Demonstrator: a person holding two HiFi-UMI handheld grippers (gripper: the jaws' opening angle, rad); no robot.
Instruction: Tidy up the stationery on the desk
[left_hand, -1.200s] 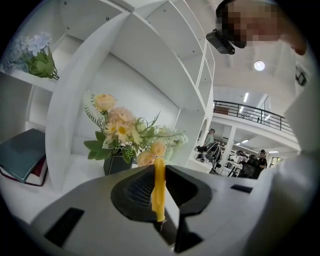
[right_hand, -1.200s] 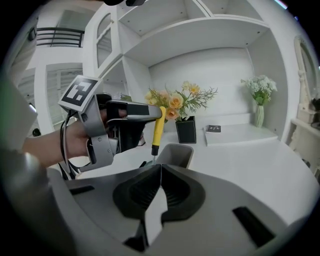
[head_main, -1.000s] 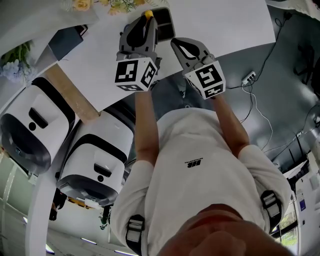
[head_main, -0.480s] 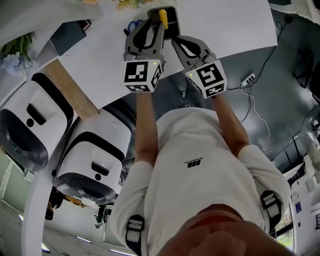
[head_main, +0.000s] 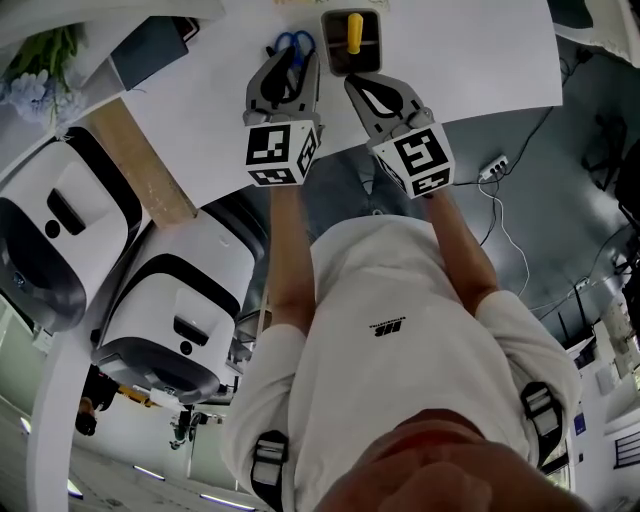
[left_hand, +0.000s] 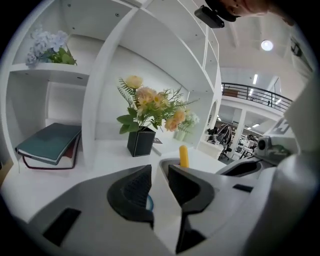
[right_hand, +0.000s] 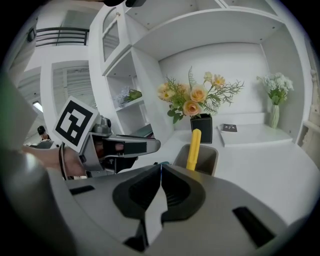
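Plainly, the coming move hangs on what lies just ahead of the left tongs (head_main: 290, 68). The blue-handled scissors (head_main: 293, 44) rest flat on the white desk (head_main: 480, 50), their finger loops showing just past the tips in the head view. In the left gripper view only a sliver of blue (left_hand: 148, 202) peeps out behind the left-hand jaw, low and close. The blades are not clearly shown. They seem to run back toward the person beneath the tongs, which would put the long axis roughly in line with them, but that is a judgement.

The left tongs are a little way open, with a narrow gap of bare desk between the pads, and grip nothing. The right tongs (head_main: 355, 85) are pressed fully together at the tips (right_hand: 160, 167) and also hold nothing.

The grey pen holder (head_main: 375, 40) stands just beside the scissors, on their right. It is straight ahead of the right tongs, with a yellow marker (head_main: 353, 30) already upright in it.

The left tongs are thus the nearer to the scissors. Since the scissors lie flat, the jaws would likely need to widen and drop over a handle or the pivot. The carry to the holder would then be short and rightward.
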